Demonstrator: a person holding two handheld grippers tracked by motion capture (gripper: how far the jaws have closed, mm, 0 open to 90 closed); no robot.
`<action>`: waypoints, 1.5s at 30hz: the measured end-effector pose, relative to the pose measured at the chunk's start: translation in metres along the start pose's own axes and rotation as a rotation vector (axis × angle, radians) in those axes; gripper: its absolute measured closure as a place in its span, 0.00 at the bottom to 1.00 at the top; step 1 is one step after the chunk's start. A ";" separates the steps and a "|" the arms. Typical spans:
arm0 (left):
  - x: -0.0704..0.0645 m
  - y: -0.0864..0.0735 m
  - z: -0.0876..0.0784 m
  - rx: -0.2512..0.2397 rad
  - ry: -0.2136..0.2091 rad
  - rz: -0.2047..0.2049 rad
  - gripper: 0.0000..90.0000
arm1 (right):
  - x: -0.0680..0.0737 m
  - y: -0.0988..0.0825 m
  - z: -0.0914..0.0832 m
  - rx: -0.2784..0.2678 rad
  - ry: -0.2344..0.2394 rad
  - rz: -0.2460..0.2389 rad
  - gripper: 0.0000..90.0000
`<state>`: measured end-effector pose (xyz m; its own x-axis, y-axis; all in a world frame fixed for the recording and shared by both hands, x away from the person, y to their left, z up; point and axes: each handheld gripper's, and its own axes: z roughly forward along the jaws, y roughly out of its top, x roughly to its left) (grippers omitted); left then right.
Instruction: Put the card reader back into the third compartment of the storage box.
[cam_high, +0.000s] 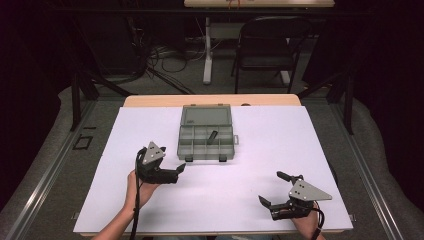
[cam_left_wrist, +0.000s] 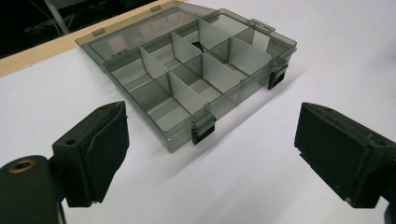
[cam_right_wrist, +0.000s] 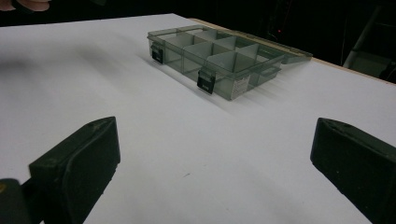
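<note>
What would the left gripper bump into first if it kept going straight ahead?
Probably the box. The left gripper is open and points at the box's front wall, near the closer latch. Bare white table lies between them, so that near corner likely comes first, though depth is hard to judge.

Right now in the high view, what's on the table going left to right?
Left tongs → open compartment box, with a small dark item in one compartment → right tongs.
</note>
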<state>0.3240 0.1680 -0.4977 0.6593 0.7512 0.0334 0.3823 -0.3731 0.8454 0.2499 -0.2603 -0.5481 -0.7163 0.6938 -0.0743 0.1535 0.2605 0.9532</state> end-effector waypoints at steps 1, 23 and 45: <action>0.000 -0.002 -0.002 -0.003 0.000 -0.001 0.11 | 0.000 0.000 0.000 0.000 0.000 0.000 0.01; -0.009 -0.053 -0.032 -0.074 0.011 -0.037 0.11 | 0.000 0.000 0.000 -0.001 0.001 0.000 0.01; -0.018 -0.093 -0.049 -0.151 0.009 0.002 0.11 | 0.000 0.000 0.000 -0.001 0.004 0.003 0.00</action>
<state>0.2455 0.2160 -0.5506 0.6539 0.7555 0.0393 0.2789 -0.2891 0.9158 0.2501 -0.2603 -0.5483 -0.7184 0.6920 -0.0707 0.1547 0.2581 0.9537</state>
